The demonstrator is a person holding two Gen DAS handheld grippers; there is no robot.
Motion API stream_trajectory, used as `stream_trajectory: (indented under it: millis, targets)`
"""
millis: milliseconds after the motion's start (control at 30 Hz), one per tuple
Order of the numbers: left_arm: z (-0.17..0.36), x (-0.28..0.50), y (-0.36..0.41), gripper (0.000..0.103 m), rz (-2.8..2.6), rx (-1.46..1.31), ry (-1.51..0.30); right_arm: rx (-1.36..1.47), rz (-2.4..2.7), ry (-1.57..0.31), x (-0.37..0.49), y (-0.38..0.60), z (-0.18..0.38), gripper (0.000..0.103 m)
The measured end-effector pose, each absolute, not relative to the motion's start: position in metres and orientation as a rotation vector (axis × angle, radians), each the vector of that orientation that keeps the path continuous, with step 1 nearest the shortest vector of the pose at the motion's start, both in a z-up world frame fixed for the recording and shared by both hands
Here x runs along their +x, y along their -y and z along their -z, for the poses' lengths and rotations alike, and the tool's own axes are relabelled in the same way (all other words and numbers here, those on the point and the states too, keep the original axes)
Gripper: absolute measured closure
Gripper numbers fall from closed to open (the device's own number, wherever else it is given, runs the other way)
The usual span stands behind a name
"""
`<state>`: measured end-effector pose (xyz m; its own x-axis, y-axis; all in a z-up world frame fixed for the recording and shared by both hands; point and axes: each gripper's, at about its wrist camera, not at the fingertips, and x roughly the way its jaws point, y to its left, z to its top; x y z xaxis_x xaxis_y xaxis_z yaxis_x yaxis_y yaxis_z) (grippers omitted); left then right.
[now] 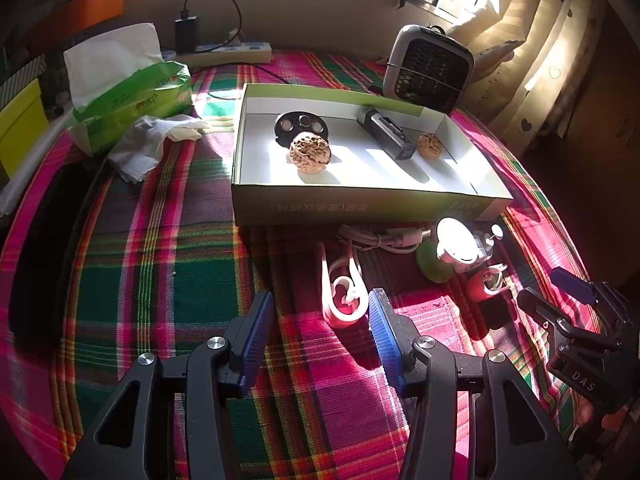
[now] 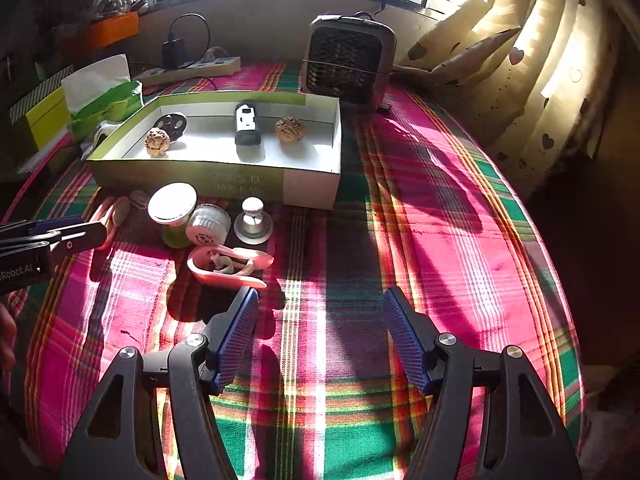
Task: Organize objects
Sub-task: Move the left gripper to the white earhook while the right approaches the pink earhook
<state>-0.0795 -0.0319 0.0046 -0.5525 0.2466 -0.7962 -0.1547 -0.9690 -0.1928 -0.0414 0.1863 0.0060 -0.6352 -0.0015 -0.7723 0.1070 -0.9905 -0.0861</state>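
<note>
Tongs on both hands stand apart and empty, the left tongs [image 1: 320,312] and right tongs [image 2: 320,308] hovering over the plaid cloth [image 2: 400,240]. Just before the box [image 2: 224,180] lie pink earphones [image 2: 228,268], a white jar [image 2: 208,226] and cable [image 1: 380,240]. Inside the box sit two walnuts [image 1: 310,152].

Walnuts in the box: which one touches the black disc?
The bigger-looking walnut, at the box's tissue-pack end, leans against the disc. The other walnut lies apart, beyond the black device.
</note>
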Motion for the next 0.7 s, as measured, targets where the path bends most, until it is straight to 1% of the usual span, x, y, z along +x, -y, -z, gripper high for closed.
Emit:
stream_trajectory:
  millis: [133,267,700]
  targets:
    - [-0.004,-0.08,0.032,0.055,-2.579,-1.346,0.146,1.227,2.707,-0.033,-0.044,-0.189,-0.011,0.037]
    - [-0.004,-0.08,0.033,0.055,-2.578,-1.345,0.148,1.211,2.589,0.056,-0.056,-0.185,-0.006,0.037]
    - [-0.005,-0.08,0.034,0.056,-2.578,-1.347,0.153,1.208,2.333,0.038,-0.057,-0.167,0.003,0.038]
